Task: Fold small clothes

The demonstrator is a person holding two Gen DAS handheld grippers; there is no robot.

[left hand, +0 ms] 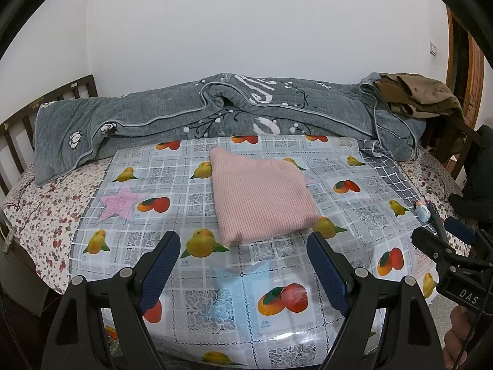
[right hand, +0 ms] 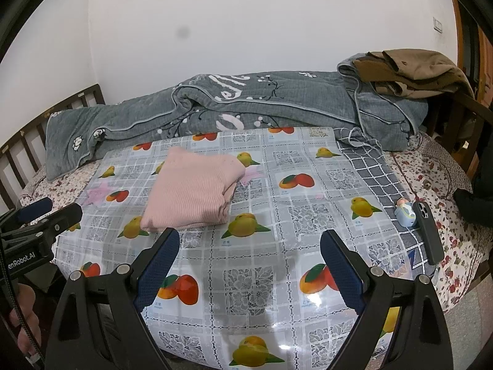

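Fruit-print cloth (left hand: 277, 277) covers the bed, and on it the pink garment (left hand: 262, 194) lies already folded, just beyond your tips. Your left hand-held gripper (left hand: 243, 249) has it dead ahead, upper centre; your right hand-held gripper (right hand: 249, 246) sees it upper left, so the left seems nearer. Both stand wide apart, empty. Its long axis runs away from you, tilted slightly left.

The fruit-print sheet (right hand: 246, 289) lies bare in front of both grippers, giving open passage up to the folded pink garment (left hand: 262, 191). A rumpled grey quilt (left hand: 191, 114) blocks the far side; a phone (right hand: 428, 231) and small figurine (right hand: 405, 212) crowd the right edge.
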